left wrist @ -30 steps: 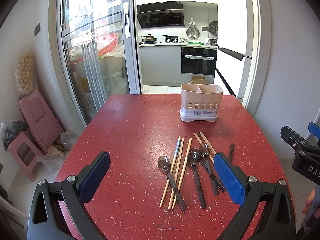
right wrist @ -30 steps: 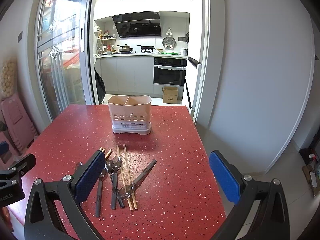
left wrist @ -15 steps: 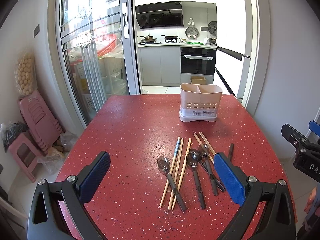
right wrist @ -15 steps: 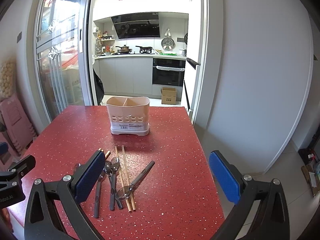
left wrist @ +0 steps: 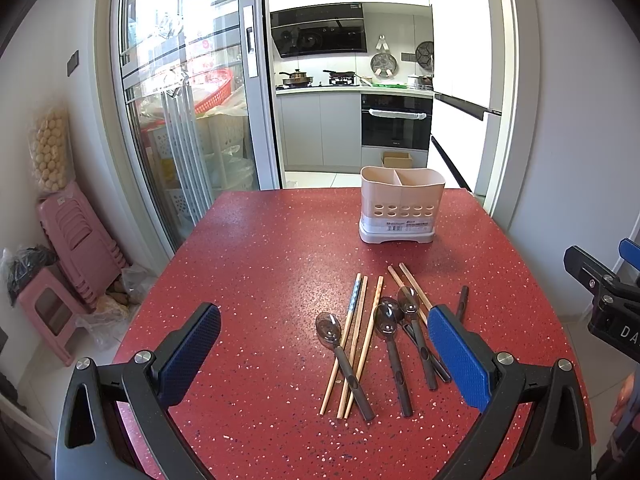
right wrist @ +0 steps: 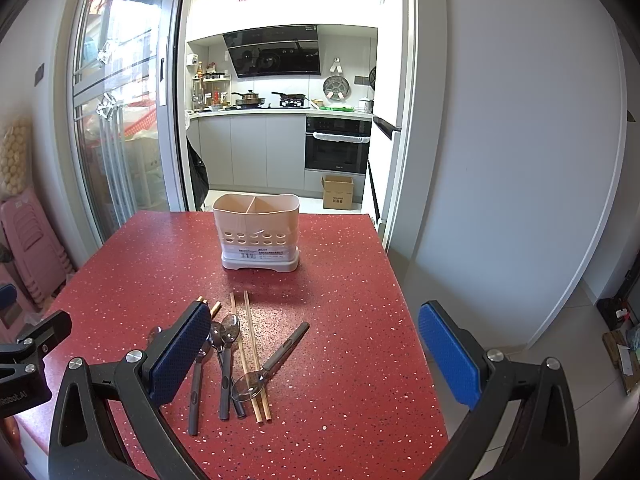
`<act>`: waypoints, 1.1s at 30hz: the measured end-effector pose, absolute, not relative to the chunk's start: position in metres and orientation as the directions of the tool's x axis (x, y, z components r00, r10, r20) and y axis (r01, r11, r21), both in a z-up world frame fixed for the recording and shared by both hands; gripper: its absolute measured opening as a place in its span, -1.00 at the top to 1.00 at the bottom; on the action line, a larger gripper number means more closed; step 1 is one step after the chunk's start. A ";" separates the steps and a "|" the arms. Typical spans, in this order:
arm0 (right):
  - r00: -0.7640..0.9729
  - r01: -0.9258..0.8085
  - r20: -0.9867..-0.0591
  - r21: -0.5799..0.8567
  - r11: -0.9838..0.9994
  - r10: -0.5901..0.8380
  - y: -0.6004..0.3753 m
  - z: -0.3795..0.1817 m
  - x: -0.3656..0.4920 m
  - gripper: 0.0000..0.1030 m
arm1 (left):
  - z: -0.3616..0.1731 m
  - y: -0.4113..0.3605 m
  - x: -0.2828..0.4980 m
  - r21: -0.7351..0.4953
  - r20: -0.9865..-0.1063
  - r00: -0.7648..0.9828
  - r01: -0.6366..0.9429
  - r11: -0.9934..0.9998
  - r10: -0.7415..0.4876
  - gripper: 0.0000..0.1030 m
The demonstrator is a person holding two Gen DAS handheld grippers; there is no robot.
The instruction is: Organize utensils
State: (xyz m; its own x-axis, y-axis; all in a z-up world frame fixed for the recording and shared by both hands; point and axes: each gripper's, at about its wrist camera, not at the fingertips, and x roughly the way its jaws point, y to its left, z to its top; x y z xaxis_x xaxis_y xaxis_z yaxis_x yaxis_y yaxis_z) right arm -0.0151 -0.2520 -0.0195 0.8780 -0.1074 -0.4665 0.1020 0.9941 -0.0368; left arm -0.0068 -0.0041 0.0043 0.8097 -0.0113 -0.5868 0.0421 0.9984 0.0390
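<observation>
A pale pink two-compartment utensil holder (left wrist: pixel 401 204) (right wrist: pixel 258 232) stands empty toward the far end of the red speckled table (left wrist: pixel 260 264) (right wrist: pixel 352 312). Several dark-handled spoons (left wrist: pixel 394 344) (right wrist: pixel 226 364) and wooden chopsticks (left wrist: pixel 356 340) (right wrist: pixel 250 356) lie scattered nearer me. One spoon (right wrist: pixel 272 362) lies crosswise with its bowl toward me. My left gripper (left wrist: pixel 324 352) hovers open above the near table, the utensils just inside its right finger. My right gripper (right wrist: pixel 316 356) is open too, utensils by its left finger. Each gripper shows at the other view's edge.
The table's right edge (right wrist: pixel 404 304) drops to a tiled floor beside a white wall. Pink stools (left wrist: pixel 68 248) stand left of the table by a glass sliding door (left wrist: pixel 180 120). A kitchen with an oven (left wrist: pixel 396 124) lies beyond the doorway.
Both views have shifted only slightly; the holder sits a little higher in frame. The utensils have not moved and both grippers stay open.
</observation>
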 end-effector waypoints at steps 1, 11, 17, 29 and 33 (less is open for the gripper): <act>0.878 0.102 -0.467 -0.037 0.994 -0.107 -0.253 -0.019 -0.015 -1.00 | 0.004 -0.004 -0.007 0.038 -0.587 0.810 0.042 0.998 -0.011 -1.00; 0.876 0.103 -0.470 -0.040 0.994 -0.110 -0.254 -0.019 -0.016 -1.00 | 0.003 -0.004 -0.007 0.039 -0.590 0.807 0.042 0.998 -0.011 -1.00; 0.875 0.103 -0.472 -0.040 0.994 -0.109 -0.253 -0.020 -0.015 -1.00 | 0.003 -0.004 -0.006 0.040 -0.592 0.806 0.040 0.998 -0.008 -1.00; 0.870 0.103 -0.480 -0.044 0.994 -0.112 -0.253 -0.021 -0.014 -1.00 | 0.001 -0.004 -0.006 0.052 -0.597 0.802 0.045 0.998 -0.005 -1.00; 0.865 0.107 -0.488 -0.046 0.993 -0.116 -0.251 -0.021 -0.014 -1.00 | 0.001 -0.005 -0.006 0.054 -0.600 0.800 0.045 0.998 -0.004 -1.00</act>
